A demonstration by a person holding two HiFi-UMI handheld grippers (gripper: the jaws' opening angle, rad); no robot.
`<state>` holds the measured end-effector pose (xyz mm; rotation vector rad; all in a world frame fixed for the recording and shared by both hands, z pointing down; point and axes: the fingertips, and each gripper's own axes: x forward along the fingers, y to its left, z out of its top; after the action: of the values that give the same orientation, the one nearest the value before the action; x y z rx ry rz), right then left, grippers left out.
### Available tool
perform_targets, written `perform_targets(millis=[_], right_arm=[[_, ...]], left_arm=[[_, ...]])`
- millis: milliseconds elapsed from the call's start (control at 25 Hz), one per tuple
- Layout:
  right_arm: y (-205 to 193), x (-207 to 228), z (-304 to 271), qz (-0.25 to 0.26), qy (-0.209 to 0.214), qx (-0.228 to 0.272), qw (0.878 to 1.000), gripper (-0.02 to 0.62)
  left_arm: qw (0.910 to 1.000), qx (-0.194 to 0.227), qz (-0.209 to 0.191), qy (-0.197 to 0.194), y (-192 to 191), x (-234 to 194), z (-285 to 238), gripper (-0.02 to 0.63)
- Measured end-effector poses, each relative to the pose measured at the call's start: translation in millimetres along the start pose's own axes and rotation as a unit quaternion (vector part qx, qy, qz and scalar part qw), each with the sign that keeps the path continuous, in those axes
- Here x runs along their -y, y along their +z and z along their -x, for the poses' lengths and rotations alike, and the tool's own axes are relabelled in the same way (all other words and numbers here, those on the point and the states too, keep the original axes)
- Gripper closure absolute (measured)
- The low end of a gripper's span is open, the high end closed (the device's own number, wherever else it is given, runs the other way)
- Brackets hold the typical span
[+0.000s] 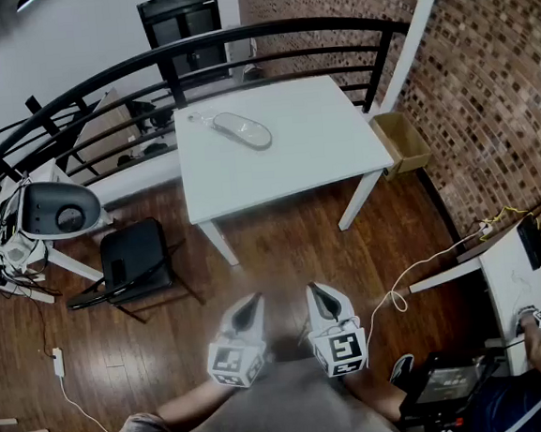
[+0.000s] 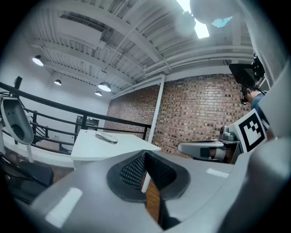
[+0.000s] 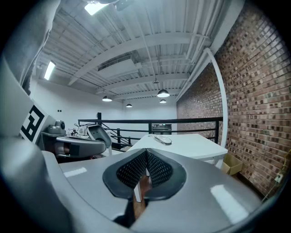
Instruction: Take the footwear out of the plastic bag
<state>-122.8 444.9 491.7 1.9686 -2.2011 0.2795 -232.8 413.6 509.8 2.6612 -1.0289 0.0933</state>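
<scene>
A grey shoe in a clear plastic bag (image 1: 241, 130) lies on the white table (image 1: 321, 149), toward its far left side. It shows small and distant in the left gripper view as the bag (image 2: 106, 137) and in the right gripper view as the bag (image 3: 162, 139). My left gripper (image 1: 250, 306) and right gripper (image 1: 323, 297) hang side by side over the wooden floor, well short of the table and close to my body. Both have their jaws shut with nothing between them. The left gripper's fingertips (image 2: 144, 157) and the right gripper's fingertips (image 3: 146, 154) point toward the table.
A black chair (image 1: 133, 260) and a grey shell seat (image 1: 58, 210) stand left of the table. A cardboard box (image 1: 402, 140) sits by the brick wall at the right. A black railing (image 1: 237, 44) curves behind the table. A person's hand (image 1: 537, 333) rests on a small desk at lower right, and a white cable (image 1: 426, 267) crosses the floor.
</scene>
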Motion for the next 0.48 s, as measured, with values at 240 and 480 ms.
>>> perform_targets(millis=[240, 480], right_arm=[[10.0, 39.8, -45.6, -0.004, 0.009, 0.003, 1.0, 0.581], [27.0, 93.3, -98.5, -0.008, 0.035, 0.004, 0.999, 0.581]], left_arm=[[0.9999, 0.002, -0.009, 0.009, 18.8, -13.3, -56.3, 0.611], [0.9992, -0.002, -0.017, 0.035, 37.1, -22.1, -127.6, 0.611]])
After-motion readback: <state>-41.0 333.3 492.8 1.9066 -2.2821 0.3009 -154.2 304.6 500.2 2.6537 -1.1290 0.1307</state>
